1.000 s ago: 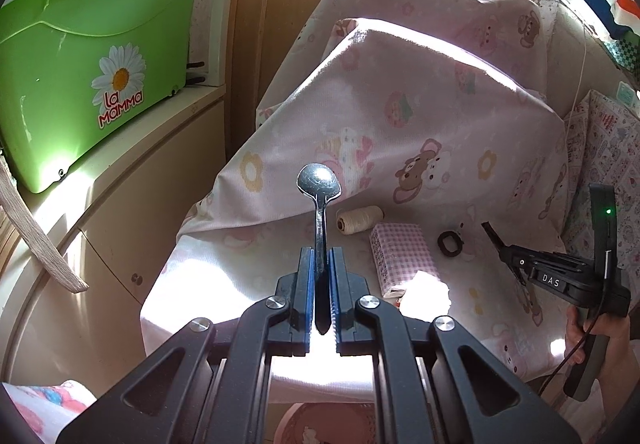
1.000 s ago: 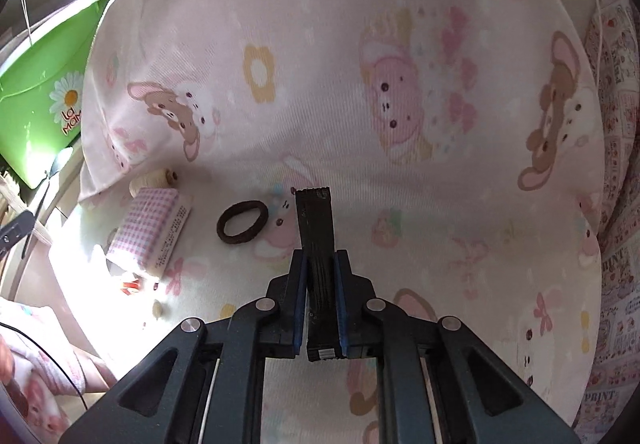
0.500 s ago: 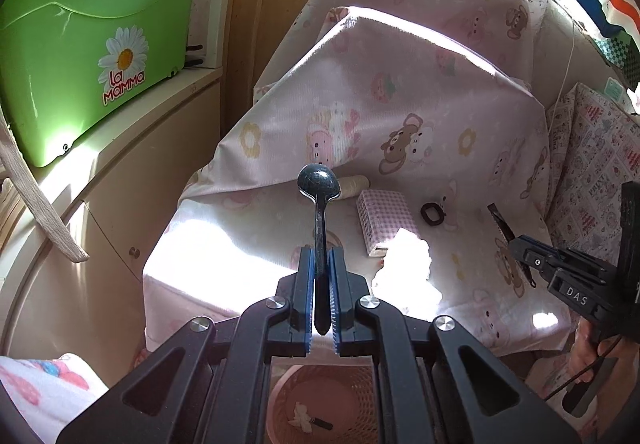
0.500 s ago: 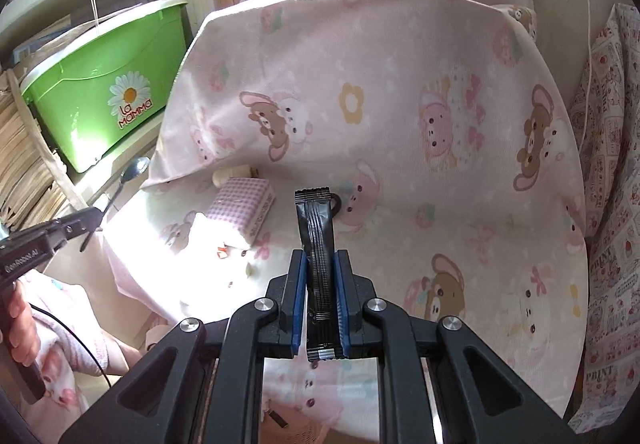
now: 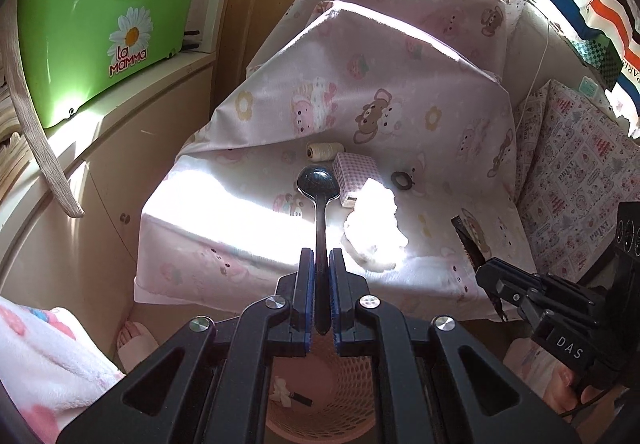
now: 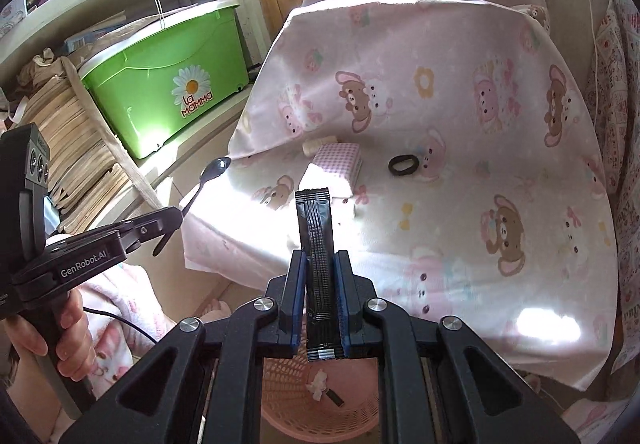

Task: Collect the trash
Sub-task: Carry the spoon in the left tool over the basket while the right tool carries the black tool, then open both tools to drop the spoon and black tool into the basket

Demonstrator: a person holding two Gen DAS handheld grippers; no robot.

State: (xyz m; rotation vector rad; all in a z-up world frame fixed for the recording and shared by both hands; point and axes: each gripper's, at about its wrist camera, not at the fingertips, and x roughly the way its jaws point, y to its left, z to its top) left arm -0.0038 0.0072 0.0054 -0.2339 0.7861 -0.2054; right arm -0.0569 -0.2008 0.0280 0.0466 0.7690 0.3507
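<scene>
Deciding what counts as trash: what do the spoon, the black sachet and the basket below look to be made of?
Spoon: dark and glossy with a speckled sheen, likely plastic, possibly shaded metal. Black sachet: thin matte film with pressed lengthwise ridges and a crimped end, probably foil-laminate. Pink basket: moulded plastic, its wall an open lattice.

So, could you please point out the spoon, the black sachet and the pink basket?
spoon (image 5: pixel 318 179), left wrist view, on its bowl.
black sachet (image 6: pixel 316 219), right wrist view, upper half.
pink basket (image 6: pixel 288 396), right wrist view, mesh wall.
</scene>
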